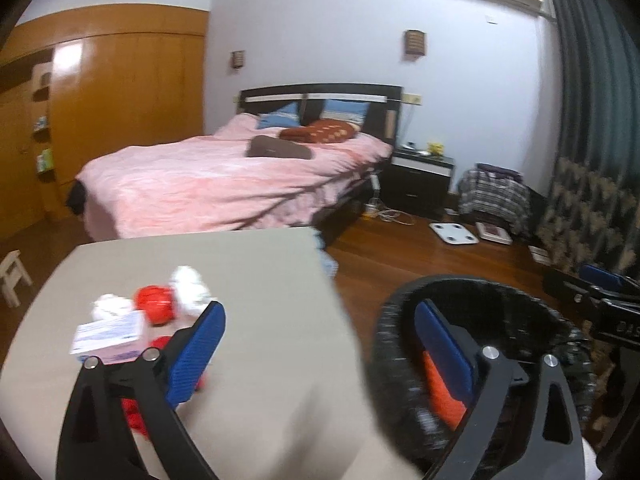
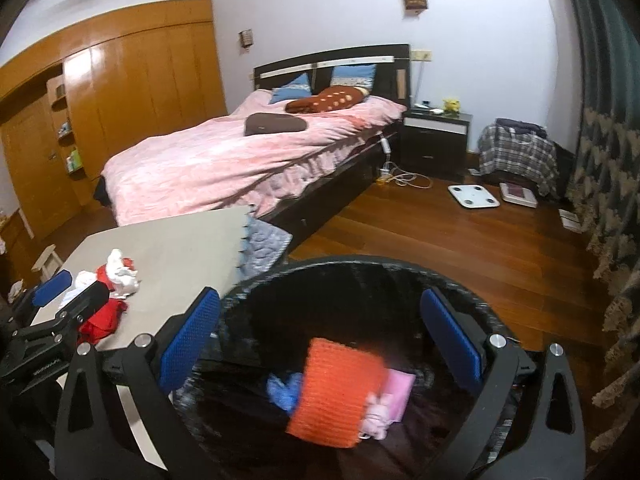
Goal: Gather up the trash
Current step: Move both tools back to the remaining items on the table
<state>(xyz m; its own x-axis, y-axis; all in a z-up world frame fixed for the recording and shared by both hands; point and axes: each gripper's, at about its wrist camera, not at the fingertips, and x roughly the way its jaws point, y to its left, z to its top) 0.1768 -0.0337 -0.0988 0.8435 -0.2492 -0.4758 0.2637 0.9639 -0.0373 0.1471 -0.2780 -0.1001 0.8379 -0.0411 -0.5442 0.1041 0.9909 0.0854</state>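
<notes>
Gaping empty, both hand-held grippers, right view alone showing orange packet [image 2: 334, 394] inside bin [image 2: 256, 280]

Black mesh bin [image 2: 280, 280] holds an orange knit-textured piece [image 2: 336, 392], pink scraps [image 2: 396, 392] and blue scrap [image 2: 282, 390]. Beige table [image 1: 256, 280] carries red [image 1: 156, 304] and white trash [image 1: 190, 290]. Pink bedspread [image 2: 224, 160], plaid cloth [image 2: 516, 152].
</notes>
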